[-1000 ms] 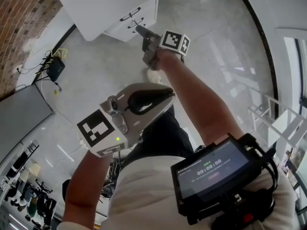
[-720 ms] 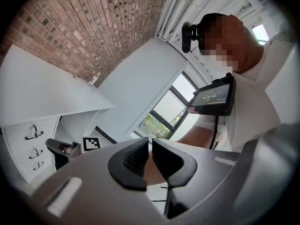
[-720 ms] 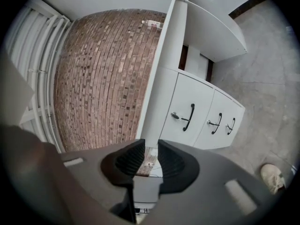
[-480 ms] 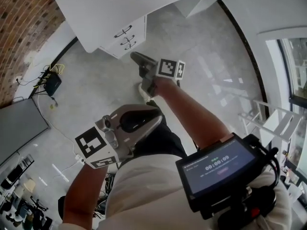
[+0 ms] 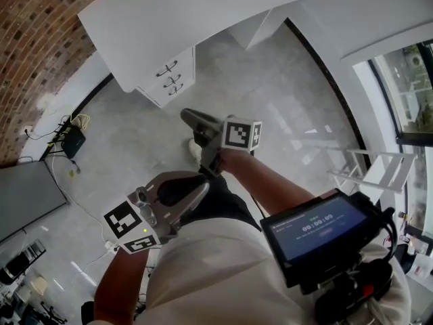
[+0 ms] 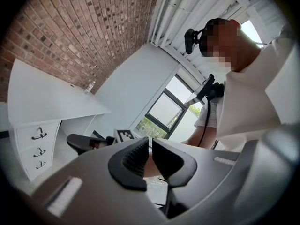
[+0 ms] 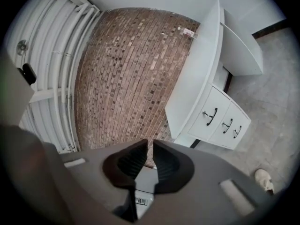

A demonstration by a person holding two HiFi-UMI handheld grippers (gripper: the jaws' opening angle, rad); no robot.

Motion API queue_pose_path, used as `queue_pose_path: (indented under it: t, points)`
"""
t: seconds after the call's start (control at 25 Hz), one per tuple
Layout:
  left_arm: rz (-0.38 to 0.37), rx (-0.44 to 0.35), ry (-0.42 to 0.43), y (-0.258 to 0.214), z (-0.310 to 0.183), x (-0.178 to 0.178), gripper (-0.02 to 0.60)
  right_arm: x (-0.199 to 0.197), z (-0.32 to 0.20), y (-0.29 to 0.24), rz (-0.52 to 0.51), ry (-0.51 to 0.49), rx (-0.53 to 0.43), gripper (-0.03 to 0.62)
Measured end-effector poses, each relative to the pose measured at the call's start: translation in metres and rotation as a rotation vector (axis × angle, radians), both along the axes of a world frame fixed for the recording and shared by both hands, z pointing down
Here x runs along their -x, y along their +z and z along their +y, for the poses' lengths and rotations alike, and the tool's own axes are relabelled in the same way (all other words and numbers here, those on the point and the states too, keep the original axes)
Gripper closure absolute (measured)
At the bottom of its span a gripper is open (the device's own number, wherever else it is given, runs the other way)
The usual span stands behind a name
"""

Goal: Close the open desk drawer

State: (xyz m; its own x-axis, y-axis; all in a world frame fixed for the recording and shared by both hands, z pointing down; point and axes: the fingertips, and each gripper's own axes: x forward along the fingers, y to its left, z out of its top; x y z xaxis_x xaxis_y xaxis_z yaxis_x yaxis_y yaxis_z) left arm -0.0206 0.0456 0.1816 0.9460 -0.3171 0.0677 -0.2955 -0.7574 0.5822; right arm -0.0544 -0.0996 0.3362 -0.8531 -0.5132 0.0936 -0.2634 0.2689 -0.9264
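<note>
The white desk (image 5: 183,12) stands against the brick wall, with its drawer unit (image 5: 167,81) below. All three drawer fronts (image 7: 222,121), each with a black handle, look flush with one another. My right gripper (image 5: 188,116) hangs over the floor, well short of the unit, pointing toward it, shut and empty. My left gripper (image 5: 201,185) is held low by my body, also shut on nothing. In the left gripper view the drawer unit (image 6: 36,149) lies far left, beyond the right gripper's marker cube (image 6: 124,135).
A black box with cables (image 5: 72,141) lies on the floor by the wall. A grey panel (image 5: 24,195) sits at the left. A white rack (image 5: 379,171) stands at the right by the window. A shoe (image 5: 195,149) shows under the right gripper.
The right gripper has drawn back from the drawer unit, which now sits farther off in the head view. Both grippers have come lower and nearer my body.
</note>
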Motion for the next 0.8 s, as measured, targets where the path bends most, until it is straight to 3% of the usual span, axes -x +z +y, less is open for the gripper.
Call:
queue_pose_path:
  t: [0.44,0.8]
  points:
    - [-0.035,-0.034,-0.065,-0.018,0.044,0.038,0.555,0.002,0.079,-0.11,0.056,-0.062,-0.251,0.574]
    - [-0.037,-0.025,-0.098,-0.016,0.054,0.054,0.555,0.011,0.103,-0.148,0.111,-0.095,-0.373,0.585]
